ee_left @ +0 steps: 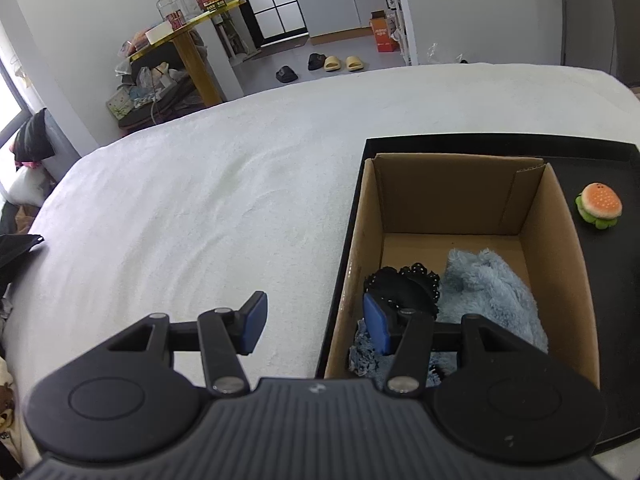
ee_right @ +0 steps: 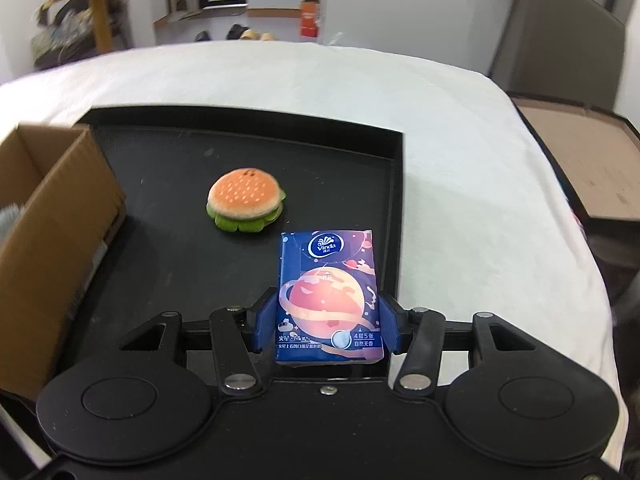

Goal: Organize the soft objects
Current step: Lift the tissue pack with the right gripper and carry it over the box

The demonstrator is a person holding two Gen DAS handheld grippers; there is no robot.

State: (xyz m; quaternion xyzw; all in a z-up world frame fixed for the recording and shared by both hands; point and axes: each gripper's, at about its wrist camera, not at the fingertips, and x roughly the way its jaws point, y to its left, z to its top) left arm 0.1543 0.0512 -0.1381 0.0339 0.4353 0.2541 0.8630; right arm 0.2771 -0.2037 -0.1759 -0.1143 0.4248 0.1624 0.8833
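Tissue pack (ee_right: 329,296) sits clamped between the right gripper (ee_right: 326,326) pads, over the near right of the black tray (ee_right: 352,152). Farther left lies the burger plush (ee_right: 245,205). Left gripper (ee_left: 316,328), fingers wide, straddles the cardboard box (ee_left: 560,248) wall; blue towel (ee_left: 492,292) inside.

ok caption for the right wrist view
Right gripper clamps a tissue pack above the black tray, plush burger beyond.

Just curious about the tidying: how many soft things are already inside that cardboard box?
3 visible: a black lace piece at the left, a fluffy light blue cloth at the right, a blue frayed fabric nearest the camera. The left gripper may hide more.
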